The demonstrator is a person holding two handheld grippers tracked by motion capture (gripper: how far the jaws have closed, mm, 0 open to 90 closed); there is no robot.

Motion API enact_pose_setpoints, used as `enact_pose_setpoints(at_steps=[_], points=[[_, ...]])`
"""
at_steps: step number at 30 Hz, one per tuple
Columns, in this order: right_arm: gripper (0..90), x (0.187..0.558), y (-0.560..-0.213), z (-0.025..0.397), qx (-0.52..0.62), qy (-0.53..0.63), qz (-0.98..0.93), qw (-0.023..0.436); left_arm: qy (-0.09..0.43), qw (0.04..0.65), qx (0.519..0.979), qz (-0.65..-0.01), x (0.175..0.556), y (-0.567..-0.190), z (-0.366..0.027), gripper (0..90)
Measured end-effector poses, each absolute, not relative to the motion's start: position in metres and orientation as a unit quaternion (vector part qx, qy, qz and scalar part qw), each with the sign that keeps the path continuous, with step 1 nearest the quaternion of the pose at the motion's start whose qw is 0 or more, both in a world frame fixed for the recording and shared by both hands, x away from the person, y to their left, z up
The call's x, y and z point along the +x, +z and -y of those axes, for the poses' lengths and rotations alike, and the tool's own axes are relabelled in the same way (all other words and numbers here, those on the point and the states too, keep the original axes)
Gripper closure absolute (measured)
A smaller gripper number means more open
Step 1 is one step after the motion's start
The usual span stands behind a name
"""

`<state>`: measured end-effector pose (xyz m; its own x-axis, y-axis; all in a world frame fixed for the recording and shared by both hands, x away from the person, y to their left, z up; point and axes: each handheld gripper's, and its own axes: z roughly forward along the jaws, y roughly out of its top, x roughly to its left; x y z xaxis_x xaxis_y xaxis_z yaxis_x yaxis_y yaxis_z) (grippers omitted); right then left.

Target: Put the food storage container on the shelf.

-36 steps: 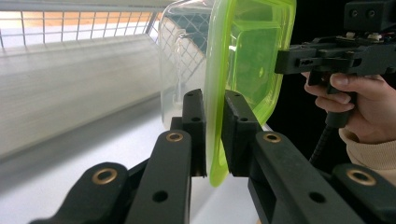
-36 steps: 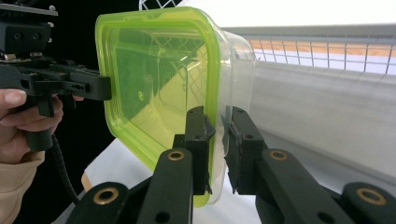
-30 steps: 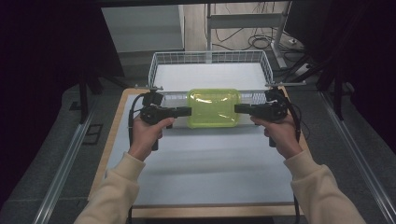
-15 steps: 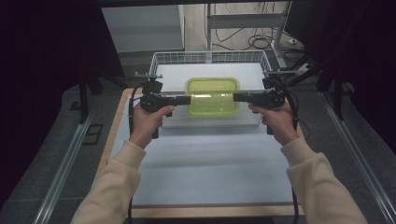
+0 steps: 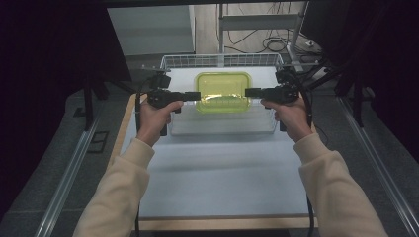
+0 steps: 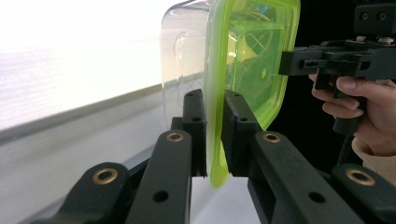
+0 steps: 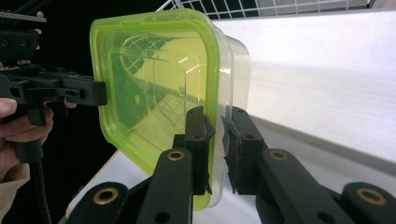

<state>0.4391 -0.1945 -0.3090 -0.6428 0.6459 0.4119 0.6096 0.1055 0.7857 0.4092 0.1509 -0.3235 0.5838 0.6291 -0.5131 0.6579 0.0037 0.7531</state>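
Hovering above the wire basket (image 5: 220, 61), the lidded container (image 5: 223, 92) hangs between both grippers; each gripper view reveals fingers (image 6: 236, 126) (image 7: 198, 140) clamped on the green lid's (image 7: 154, 79) rim.

High view overhead facing forward over the table (image 5: 217, 173), both gripper views close, facing inward, sharing the container (image 6: 247, 70).

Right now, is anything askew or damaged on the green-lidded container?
Nothing looks damaged or spilled. The clear container with its green lid hangs level over the wire basket, its rim clamped by the left gripper and right gripper.
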Motion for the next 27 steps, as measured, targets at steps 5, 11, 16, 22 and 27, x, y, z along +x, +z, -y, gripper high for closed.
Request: enact_pose_setpoints(at_steps=[5,11,16,22,27], points=[[80.0,0.448,-0.305,0.195,0.424,0.522,-0.740,0.018,-0.010,0.541,0.706,-0.456,0.419,-0.318,-0.151,81.1],[79.9,0.460,-0.301,0.194,0.429,0.524,-0.736,0.020,-0.004,0.536,0.711,-0.455,0.431,-0.312,-0.150,81.1],[79.9,0.470,-0.298,0.194,0.435,0.523,-0.733,0.021,-0.003,0.536,0.709,-0.458,0.441,-0.308,-0.150,81.1],[79.9,0.478,-0.298,0.194,0.441,0.519,-0.732,0.019,-0.006,0.539,0.703,-0.464,0.450,-0.312,-0.149,81.1],[79.9,0.486,-0.301,0.193,0.452,0.515,-0.728,0.019,-0.004,0.535,0.702,-0.470,0.458,-0.316,-0.147,80.8]])
